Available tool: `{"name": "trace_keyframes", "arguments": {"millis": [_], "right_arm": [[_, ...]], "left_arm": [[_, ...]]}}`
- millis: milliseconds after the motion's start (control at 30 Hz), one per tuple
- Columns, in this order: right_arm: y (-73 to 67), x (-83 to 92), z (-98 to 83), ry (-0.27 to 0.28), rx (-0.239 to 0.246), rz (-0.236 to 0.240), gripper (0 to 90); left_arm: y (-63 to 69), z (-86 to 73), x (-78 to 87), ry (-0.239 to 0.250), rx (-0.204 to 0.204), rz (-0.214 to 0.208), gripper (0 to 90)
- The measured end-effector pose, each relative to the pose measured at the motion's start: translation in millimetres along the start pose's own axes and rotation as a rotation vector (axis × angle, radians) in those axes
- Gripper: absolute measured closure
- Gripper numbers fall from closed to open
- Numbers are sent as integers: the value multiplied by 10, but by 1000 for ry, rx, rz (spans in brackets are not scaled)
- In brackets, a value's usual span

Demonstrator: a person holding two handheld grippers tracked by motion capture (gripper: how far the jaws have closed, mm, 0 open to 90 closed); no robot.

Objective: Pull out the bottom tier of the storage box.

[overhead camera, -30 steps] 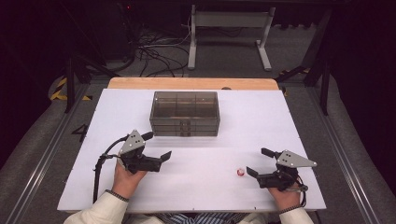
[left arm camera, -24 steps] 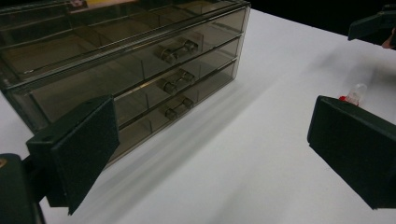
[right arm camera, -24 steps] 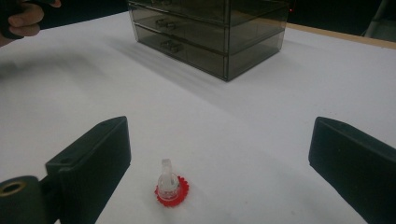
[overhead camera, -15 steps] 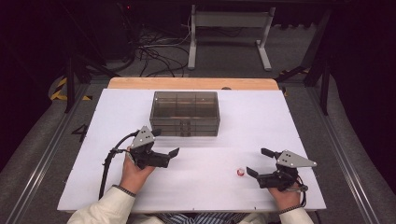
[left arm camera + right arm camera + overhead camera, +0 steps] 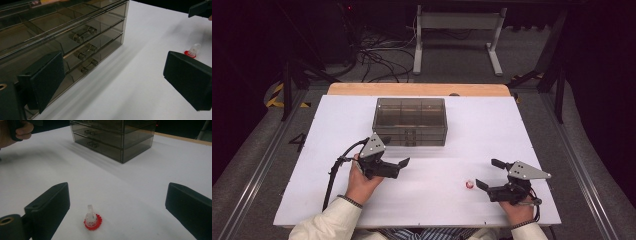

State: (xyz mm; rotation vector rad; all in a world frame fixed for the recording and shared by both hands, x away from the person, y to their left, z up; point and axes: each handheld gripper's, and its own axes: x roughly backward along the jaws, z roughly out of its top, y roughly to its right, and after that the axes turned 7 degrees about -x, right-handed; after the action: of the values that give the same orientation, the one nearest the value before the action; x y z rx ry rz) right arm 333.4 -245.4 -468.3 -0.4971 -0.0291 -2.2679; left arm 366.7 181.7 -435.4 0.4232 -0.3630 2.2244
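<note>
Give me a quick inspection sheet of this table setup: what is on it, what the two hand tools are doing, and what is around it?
Surface: white table top, bare apart from two things; wooden strip along the far edge.
Job's things: smoky clear drawer box, three drawers all shut; small clear piece on a red base, upright, near the right gripper.
Clutter: nothing seen.
Grippers: left gripper open, in front of the drawer box, holding nothing; right gripper open, beside the small piece, not touching it.
Cables: black cable trails from the left gripper; loose cables lie on the floor beyond the table.
Surroundings: dark room, grey metal stand behind.
</note>
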Motion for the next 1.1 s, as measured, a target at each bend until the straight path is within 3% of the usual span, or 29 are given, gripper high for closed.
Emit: {"name": "trace_keyframes", "arguments": {"millis": [100,200,267,567,633,767,800,867,900,1000,1100], "right_arm": [[-1,0,0,-1,1,0,61],[-1,0,0,-1,1,1,61],[-3,0,0,-1,2,2,61],[-3,-3,0,-2,4,5,61],[-3,-1,-1,-2,2,4,61],[-4,-1,-1,-2,2,4,61],[-3,-1,-1,-3,2,4,61],[-2,-1,-1,-3,2,5,61],[-3,-1,-1,-3,2,5,61],[-2,-1,-1,-3,2,5,61],[-1,-3,0,-3,3,6,61]], "left_arm": [[8,15,11,-12,-17,-13,40],[89,45,34,-25,-85,7,56],[112,57,40,-14,-102,2,67],[129,80,30,-19,-127,-7,122],[146,95,23,-28,-150,-6,156],[216,115,8,-70,-242,38,231],[216,115,8,-70,-242,38,234],[266,128,8,-96,-311,65,256],[277,130,7,-97,-323,72,256],[288,137,8,-101,-337,72,265],[273,132,4,-98,-326,64,267]]}}
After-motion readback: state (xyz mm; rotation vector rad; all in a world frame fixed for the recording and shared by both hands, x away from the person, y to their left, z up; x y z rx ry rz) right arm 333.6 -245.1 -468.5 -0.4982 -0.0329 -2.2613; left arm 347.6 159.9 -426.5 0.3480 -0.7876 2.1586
